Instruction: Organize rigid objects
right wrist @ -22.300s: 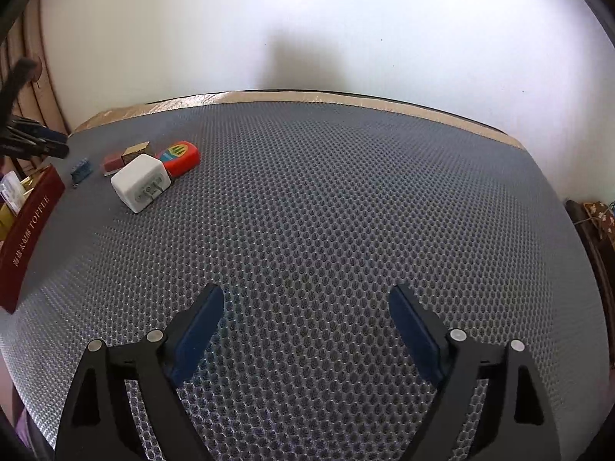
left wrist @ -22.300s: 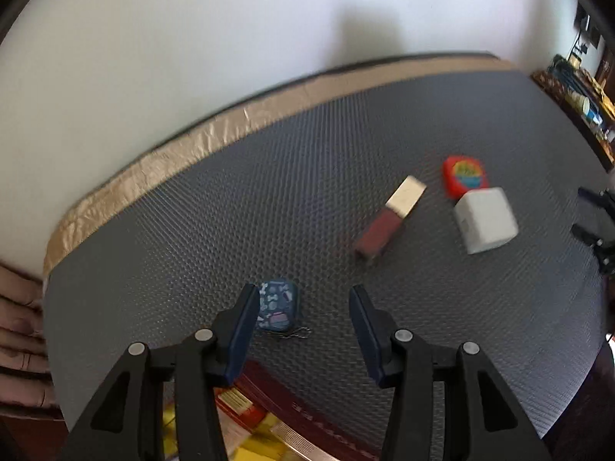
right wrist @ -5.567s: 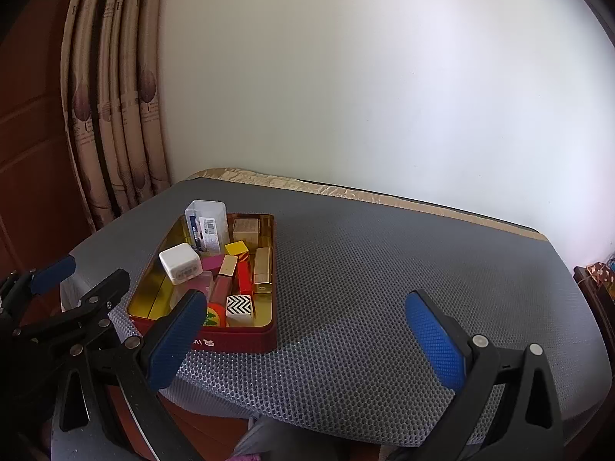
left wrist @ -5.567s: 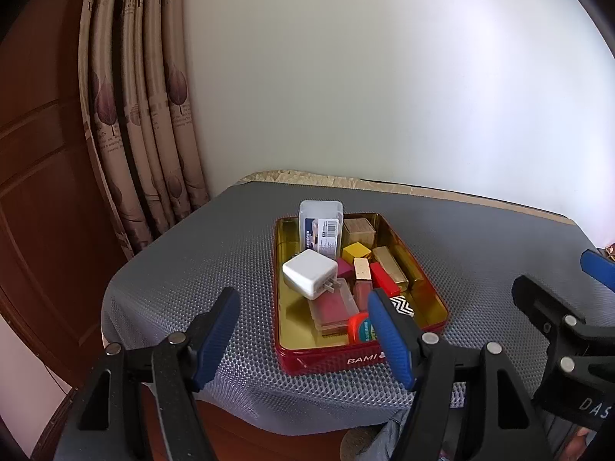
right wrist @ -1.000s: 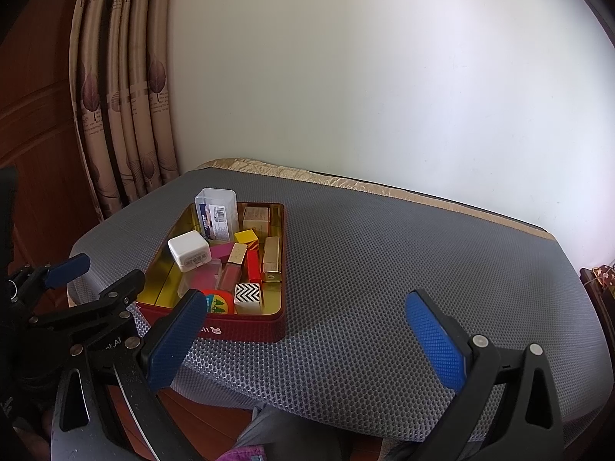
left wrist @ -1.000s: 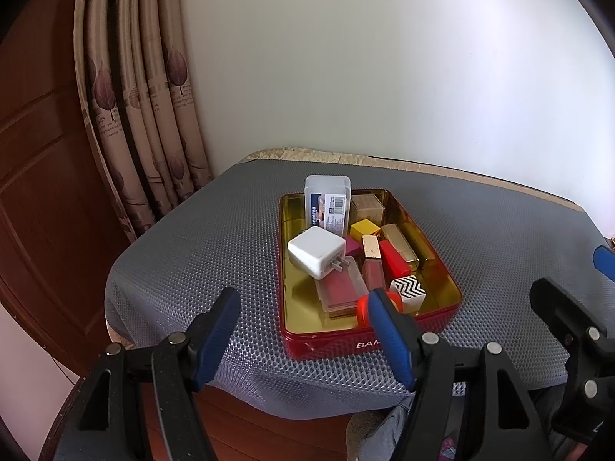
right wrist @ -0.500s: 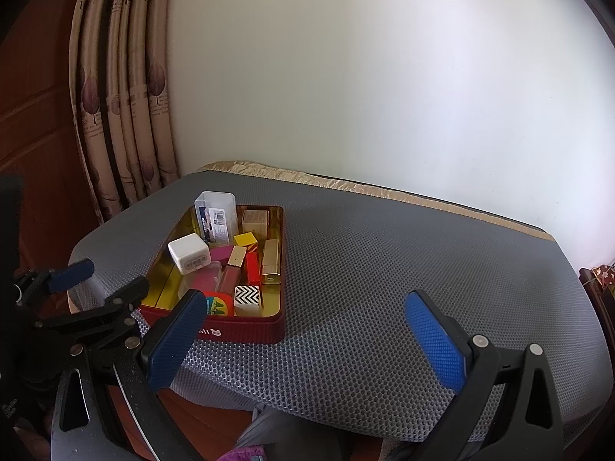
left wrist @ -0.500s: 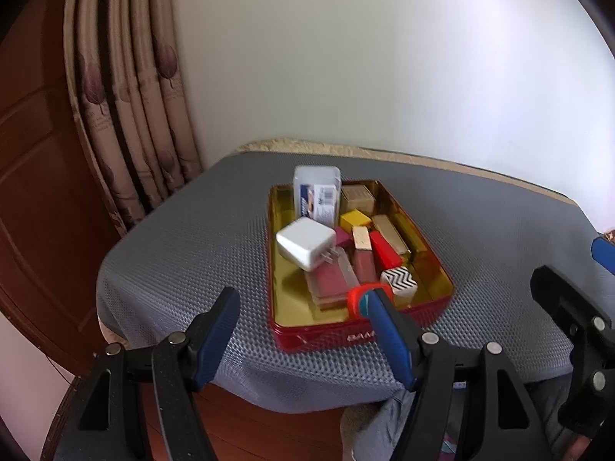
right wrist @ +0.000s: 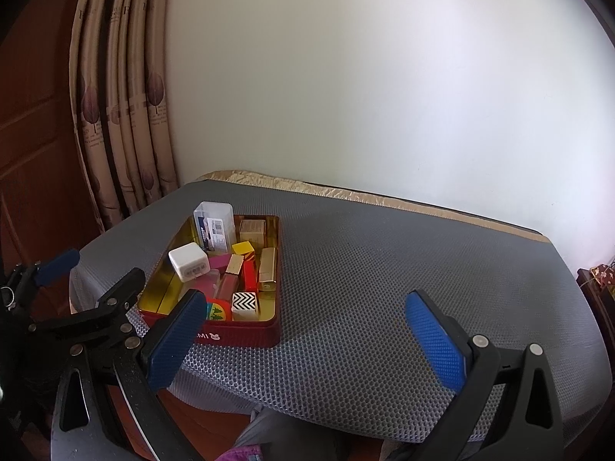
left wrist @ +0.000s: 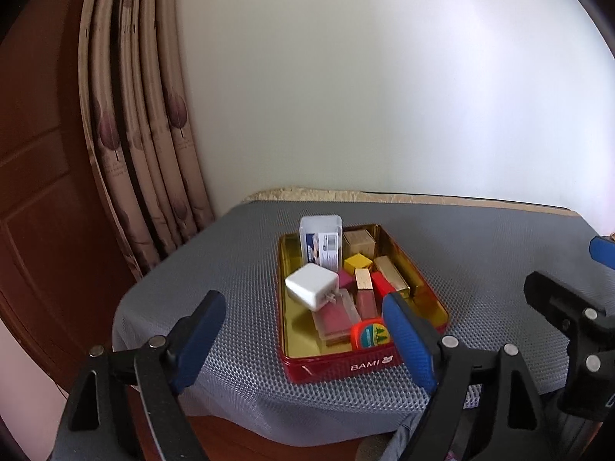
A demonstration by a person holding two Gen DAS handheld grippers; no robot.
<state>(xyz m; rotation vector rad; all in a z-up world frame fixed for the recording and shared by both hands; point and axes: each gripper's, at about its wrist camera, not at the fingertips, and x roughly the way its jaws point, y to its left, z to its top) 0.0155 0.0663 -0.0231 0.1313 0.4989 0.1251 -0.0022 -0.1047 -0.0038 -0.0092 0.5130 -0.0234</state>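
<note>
Bench [left wrist: 238,261] under grey honeycomb mat, gold trim along far edge, against pale wall; patterned curtain [left wrist: 146,126] hanging at left corner.

Left hand-held gripper [left wrist: 303,340] held off near edge of bench, aimed at red tin; blue pads well apart after jaws just widened, nothing between them. Right-side pad overlapping near right corner of tin in that view, not pressing on anything.

Right hand-held gripper [right wrist: 307,340] likewise off near edge, over bare mat to right of tin; jaws spread wide, empty.

Red tin [right wrist: 246,336], gold inside, lettering on near wall, sitting toward left end of bench with all loose items gathered in it.

Inside, by size: clear plastic case [left wrist: 321,242] with printed label, upright at far left corner; white charger cube [left wrist: 312,285] piled on top of other pieces, prongs toward near side; tan wooden block [left wrist: 358,242] at far wall; gold bar [right wrist: 267,269] along right wall; pink flat case [left wrist: 336,319] beneath charger; red block [right wrist: 250,278]; lipstick tube [right wrist: 230,274] with gold cap; zigzag-patterned cube [right wrist: 245,306] at near right corner; round red tape measure [left wrist: 369,336] leaning at near wall; yellow cube [left wrist: 357,262].
</note>
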